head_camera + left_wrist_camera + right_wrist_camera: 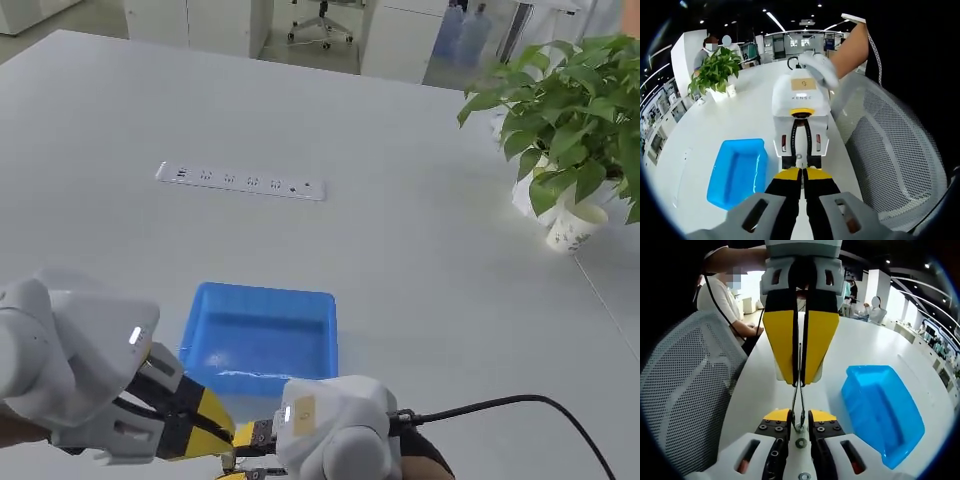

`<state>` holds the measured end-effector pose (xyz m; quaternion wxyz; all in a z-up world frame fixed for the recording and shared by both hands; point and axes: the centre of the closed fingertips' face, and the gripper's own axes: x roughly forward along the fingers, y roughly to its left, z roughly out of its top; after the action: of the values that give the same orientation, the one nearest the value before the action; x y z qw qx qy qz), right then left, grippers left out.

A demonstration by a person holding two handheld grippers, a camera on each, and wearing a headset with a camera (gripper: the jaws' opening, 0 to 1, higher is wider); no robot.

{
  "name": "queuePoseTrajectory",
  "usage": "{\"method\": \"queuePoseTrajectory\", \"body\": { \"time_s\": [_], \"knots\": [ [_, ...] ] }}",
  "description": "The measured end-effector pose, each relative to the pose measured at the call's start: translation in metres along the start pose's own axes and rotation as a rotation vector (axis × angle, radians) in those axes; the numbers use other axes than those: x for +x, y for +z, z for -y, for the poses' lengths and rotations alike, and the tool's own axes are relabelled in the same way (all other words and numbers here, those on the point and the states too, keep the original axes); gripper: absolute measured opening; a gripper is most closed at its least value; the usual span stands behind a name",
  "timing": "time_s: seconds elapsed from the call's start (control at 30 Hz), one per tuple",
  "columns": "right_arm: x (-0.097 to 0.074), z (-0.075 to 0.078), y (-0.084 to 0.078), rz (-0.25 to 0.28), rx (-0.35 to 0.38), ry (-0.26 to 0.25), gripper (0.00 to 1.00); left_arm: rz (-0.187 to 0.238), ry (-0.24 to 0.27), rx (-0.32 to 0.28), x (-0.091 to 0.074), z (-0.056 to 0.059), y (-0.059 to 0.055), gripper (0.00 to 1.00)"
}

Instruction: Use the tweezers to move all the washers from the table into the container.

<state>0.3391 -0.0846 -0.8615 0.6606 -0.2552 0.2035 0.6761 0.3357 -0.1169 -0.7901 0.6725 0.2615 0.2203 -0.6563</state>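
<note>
My left gripper [225, 440], with yellow pads, is shut on the back end of thin metal tweezers [800, 400]. In the right gripper view it [800, 382] comes in from above. My right gripper [800, 416] faces it, jaws standing close on either side of the tweezers' legs. Two small washers [801, 443] lie on the white table just below the tips, a third [804, 476] nearer the camera. The blue container [265, 293] sits just beyond both grippers and looks empty. In the left gripper view my left gripper [803, 172] meets the white right gripper [800, 160] head-on.
A white power strip [240, 181] lies farther back on the table. A potted plant [575, 110] and a paper cup [573, 228] stand at the right edge. A mesh chair [890, 150] is beside the near edge. A person [725, 300] sits behind.
</note>
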Motion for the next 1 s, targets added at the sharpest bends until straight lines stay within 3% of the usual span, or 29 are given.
{"method": "queuePoseTrajectory", "body": {
  "time_s": [1.0],
  "knots": [
    [0.0012, -0.0037, 0.0014, 0.003, 0.023, 0.002, 0.10, 0.008, -0.007, -0.019, 0.0034, -0.0006, 0.0006, 0.04]
  ]
}}
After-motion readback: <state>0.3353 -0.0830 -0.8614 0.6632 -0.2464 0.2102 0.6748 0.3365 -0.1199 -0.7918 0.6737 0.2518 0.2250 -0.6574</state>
